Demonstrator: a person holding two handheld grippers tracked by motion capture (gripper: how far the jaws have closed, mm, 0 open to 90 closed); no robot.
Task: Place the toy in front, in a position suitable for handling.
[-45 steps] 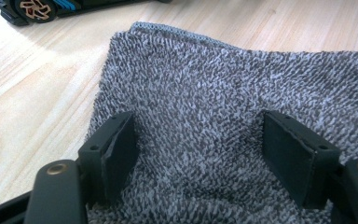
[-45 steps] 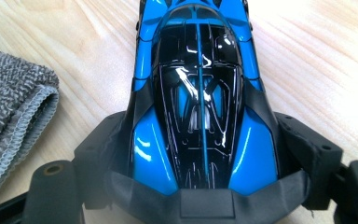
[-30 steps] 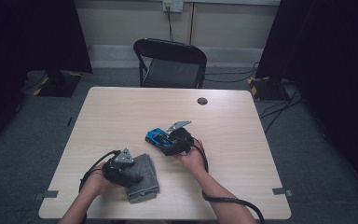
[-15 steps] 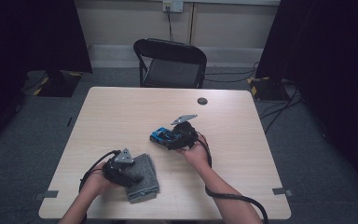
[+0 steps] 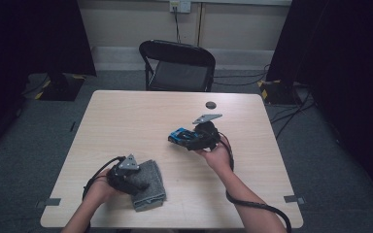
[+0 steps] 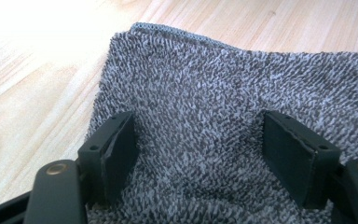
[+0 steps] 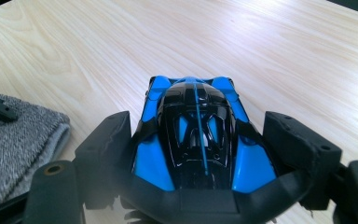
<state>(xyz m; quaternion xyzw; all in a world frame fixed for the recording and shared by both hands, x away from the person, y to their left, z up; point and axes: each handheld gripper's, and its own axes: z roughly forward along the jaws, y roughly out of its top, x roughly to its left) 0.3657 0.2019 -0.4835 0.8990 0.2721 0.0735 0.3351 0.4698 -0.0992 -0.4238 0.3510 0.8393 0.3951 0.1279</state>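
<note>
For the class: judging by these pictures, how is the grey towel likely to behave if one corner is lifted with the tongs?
The grey towel looks like soft looped terry, so it would probably droop, not stay flat. It lies folded on the table, so layers may unfold. Its rough weave should resist slipping.

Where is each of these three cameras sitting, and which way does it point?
High view: fixed above the person's side, facing forward and down on the table; both forearms, the left gripper and right gripper show.
Left gripper view: rides that gripper, looking along its two black jaws onto the grey towel.
Right gripper view: rides that gripper, looking along its jaws, which clasp the blue toy car.
Shared: the towel appears in all three; the car in the high and right gripper views.
</note>
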